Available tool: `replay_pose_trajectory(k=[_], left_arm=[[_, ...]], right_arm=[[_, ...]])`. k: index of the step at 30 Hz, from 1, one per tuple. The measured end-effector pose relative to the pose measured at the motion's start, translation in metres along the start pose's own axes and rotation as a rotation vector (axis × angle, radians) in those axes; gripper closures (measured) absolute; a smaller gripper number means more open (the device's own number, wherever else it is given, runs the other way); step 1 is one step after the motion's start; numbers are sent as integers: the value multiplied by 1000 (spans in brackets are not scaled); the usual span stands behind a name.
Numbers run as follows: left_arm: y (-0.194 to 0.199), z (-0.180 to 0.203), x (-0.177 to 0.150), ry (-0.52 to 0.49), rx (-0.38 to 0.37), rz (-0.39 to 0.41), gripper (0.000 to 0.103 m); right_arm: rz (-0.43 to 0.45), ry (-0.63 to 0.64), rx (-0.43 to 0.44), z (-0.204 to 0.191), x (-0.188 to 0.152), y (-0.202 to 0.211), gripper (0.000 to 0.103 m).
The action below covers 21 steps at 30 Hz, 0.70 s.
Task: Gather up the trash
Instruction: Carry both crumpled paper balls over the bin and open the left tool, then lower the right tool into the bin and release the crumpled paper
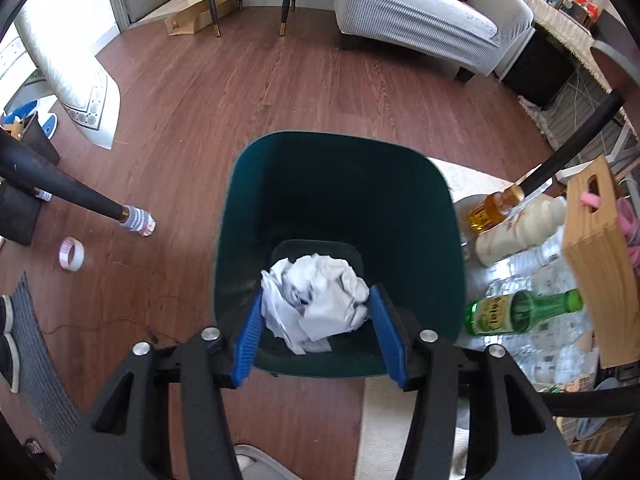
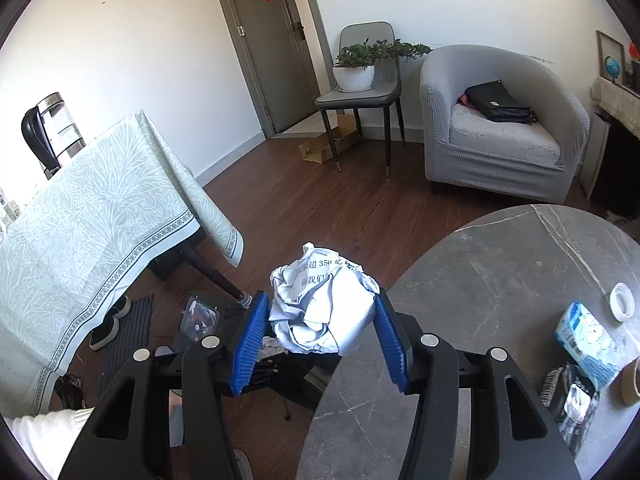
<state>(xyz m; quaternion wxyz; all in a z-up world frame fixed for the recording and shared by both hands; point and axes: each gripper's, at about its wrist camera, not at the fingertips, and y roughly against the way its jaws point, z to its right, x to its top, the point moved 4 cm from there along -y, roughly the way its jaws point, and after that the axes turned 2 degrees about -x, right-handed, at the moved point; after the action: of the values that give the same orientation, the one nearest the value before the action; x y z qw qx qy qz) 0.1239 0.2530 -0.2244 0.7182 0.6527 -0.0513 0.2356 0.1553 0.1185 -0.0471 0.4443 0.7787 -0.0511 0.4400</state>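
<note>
Blue ribbed pads of the left claw (image 1: 316, 312) squeeze a crumpled white paper ball (image 1: 316, 300) from both sides. Right under and past it sits the dark green plastic bin (image 1: 340, 184), so the ball can drop in. The right claw (image 2: 318, 314) clamps another crumpled printed paper wad (image 2: 324, 308), lifted just left of the grey marble surface (image 2: 500, 280), likely waiting its turn.

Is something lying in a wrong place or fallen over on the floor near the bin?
Yes. A green glass bottle lies on its side right of the dark green bin, among other bottles. A tape roll sits loose on the floor.
</note>
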Motion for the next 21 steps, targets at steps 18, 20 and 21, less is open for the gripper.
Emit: replay_pose_trajectory(k=[18, 20, 21], left_arm=[[103, -47, 20, 66, -32, 226, 52], [115, -53, 20, 79, -25, 255, 55], [121, -55, 21, 87, -31, 268, 57]], right_arm=[[-87, 38, 34, -67, -9, -70, 49], [-104, 40, 31, -71, -13, -83, 49], [-116, 40, 32, -73, -15, -89, 49]])
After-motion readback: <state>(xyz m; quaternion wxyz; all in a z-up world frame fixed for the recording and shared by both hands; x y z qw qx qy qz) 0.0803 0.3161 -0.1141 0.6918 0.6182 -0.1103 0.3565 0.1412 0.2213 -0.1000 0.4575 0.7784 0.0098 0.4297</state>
